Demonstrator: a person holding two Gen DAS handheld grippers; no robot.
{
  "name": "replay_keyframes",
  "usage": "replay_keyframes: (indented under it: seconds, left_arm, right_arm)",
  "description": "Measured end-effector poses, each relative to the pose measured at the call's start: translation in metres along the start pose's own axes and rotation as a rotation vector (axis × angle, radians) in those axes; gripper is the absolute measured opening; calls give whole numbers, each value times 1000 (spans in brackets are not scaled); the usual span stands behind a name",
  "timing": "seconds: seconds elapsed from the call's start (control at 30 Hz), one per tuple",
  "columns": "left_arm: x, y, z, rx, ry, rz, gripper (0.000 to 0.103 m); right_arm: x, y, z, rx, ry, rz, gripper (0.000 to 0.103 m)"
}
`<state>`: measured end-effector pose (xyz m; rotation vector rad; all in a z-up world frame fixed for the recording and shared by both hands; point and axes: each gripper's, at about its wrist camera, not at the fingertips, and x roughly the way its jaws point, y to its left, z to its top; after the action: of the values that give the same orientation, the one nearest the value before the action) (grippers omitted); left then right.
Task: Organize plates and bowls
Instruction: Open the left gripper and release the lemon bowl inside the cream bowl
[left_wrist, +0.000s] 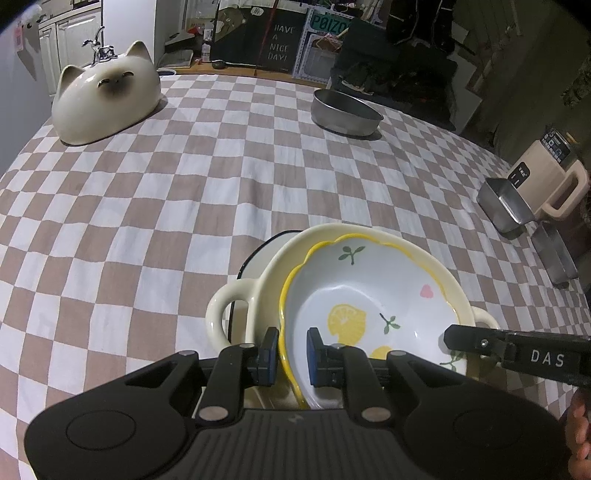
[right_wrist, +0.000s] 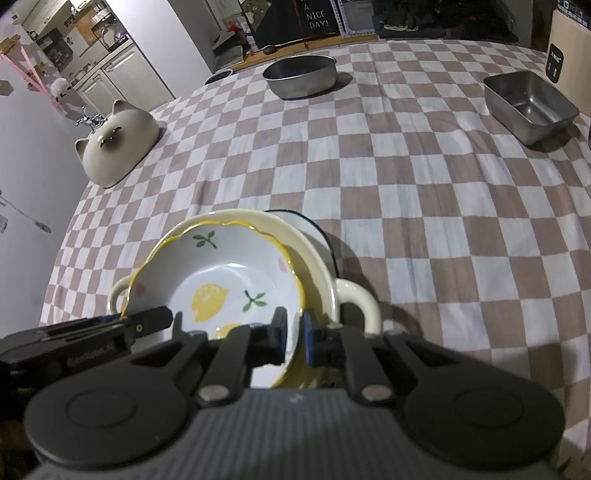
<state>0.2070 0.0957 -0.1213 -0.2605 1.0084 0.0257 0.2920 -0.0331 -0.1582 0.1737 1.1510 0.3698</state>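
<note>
A white lemon-print bowl (left_wrist: 369, 295) with a wavy yellow rim sits tilted inside a cream two-handled dish (left_wrist: 236, 306), which rests on a white plate with a dark rim (left_wrist: 258, 247). My left gripper (left_wrist: 291, 350) is shut on the lemon bowl's near-left rim. In the right wrist view my right gripper (right_wrist: 293, 338) is shut on the near-right rim of the same lemon bowl (right_wrist: 218, 273), with the cream dish (right_wrist: 354, 299) around it. Each gripper shows at the edge of the other's view.
On the checked tablecloth (left_wrist: 184, 184) an upturned cat-faced bowl (left_wrist: 107, 103) lies far left. A round metal bowl (left_wrist: 345, 110) stands at the back. A rectangular metal tin (right_wrist: 530, 105) and a beige appliance (left_wrist: 550, 173) stand at the right edge.
</note>
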Motion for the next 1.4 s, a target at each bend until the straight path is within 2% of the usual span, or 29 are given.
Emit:
replay_keyframes:
  seconds: [0.47,0.9,1.0,1.1,1.17,1.2,1.3,1.4]
  left_arm:
    - [-7,8,0,-44,-2,-9,16]
    - [-11,9,0,-45,-11,-14,16]
    - [-17,10,2,-53,-28,-24,24]
    - [-22,9,2,-50,-41,-32,33]
    - [-26,6,1,-33,-48,-18,42]
    - [-28,5,1,-22,-55,-9,44]
    - [-35,5,0,-13,-72,-5,52]
    - [-42,6,-2,-18,-92,2,70]
  right_arm:
    - [-3,-2,1,18,-1,22,13]
    - [-2,-2,0,15,3,24,14]
    - [-6,-2,0,12,-13,24,14]
    - [-10,-1,-2,1,-19,28,19]
    - [-13,0,-3,-7,-24,34,24]
    - [-16,-1,-4,-11,-29,35,25]
    - [-25,1,-7,-26,-58,25,37]
    - [-37,3,-11,-54,-98,10,54]
